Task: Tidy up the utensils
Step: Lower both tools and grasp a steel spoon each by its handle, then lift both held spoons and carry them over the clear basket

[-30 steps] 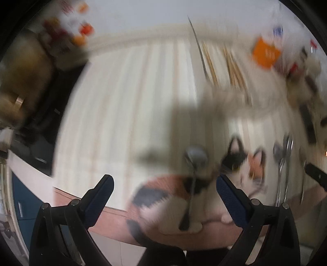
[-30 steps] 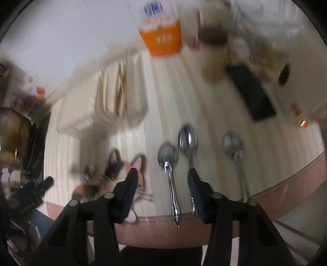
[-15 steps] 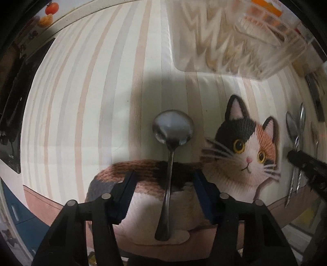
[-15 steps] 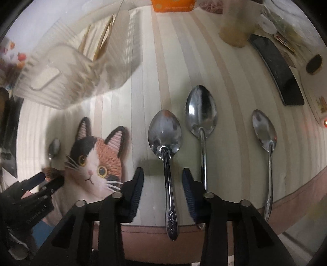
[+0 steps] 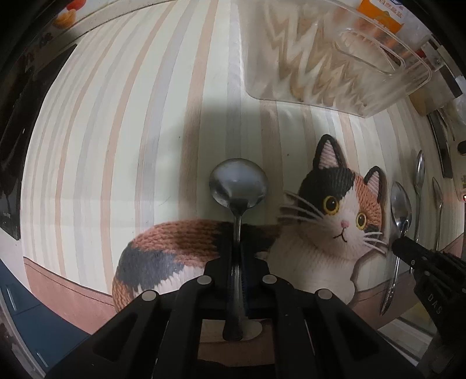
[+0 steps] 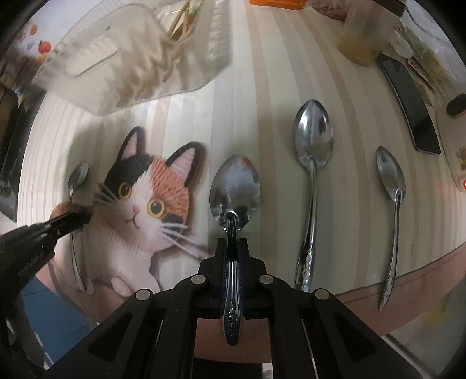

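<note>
My left gripper [image 5: 237, 250] is shut on the handle of a round-bowled spoon [image 5: 238, 183] that lies over the cat picture on the striped tablecloth. My right gripper [image 6: 232, 247] is shut on the handle of an oval spoon [image 6: 234, 189] to the right of the cat's face. Two more spoons lie to its right: a large one [image 6: 313, 140] and a smaller one [image 6: 391, 175]. A clear plastic utensil tray [image 5: 335, 58] stands at the back; in the right wrist view [image 6: 131, 58] it holds chopsticks.
The striped tablecloth with a calico cat print [image 6: 145, 198] covers the table, whose front edge [image 6: 393, 288] runs close below the spoon handles. A black phone [image 6: 410, 102], a jar [image 6: 364, 38] and an orange carton [image 5: 381, 14] stand at the back right.
Both grippers have come down and closed: the left one around the round spoon's handle, the right one around the oval spoon's handle. One second ago both stood open above the table.
</note>
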Available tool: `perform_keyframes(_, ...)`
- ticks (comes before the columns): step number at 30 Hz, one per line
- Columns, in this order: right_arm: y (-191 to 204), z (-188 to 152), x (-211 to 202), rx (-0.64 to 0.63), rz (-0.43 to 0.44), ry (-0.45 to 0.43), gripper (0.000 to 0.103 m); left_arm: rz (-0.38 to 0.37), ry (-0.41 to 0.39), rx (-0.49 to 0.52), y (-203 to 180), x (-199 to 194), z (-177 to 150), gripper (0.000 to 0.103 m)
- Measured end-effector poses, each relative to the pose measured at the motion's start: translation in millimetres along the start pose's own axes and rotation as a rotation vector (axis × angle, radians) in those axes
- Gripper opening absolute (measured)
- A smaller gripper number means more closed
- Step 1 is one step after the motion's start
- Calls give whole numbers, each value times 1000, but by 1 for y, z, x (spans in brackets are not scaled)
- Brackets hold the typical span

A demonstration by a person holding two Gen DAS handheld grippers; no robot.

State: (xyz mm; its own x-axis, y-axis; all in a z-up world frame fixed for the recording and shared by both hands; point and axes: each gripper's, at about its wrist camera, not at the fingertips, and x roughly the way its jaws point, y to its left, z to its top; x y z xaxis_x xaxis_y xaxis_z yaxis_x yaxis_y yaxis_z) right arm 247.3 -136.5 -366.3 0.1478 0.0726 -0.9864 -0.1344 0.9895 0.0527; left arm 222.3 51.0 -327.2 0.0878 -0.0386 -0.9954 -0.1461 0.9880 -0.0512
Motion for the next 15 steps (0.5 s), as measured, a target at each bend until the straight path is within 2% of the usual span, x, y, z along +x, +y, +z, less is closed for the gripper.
perform_keyframes(7,7,1,2,-8,-13,5,7,-1,1,-2,2,1,2,6)
perform_keyframes(11,14,3,3,-20,-32,0,7,19,5,22,-7,6,7,3)
perform_keyframes(15,1,1,-4,20,-5,-15,7,25,-13,22,-11,3,6,2)
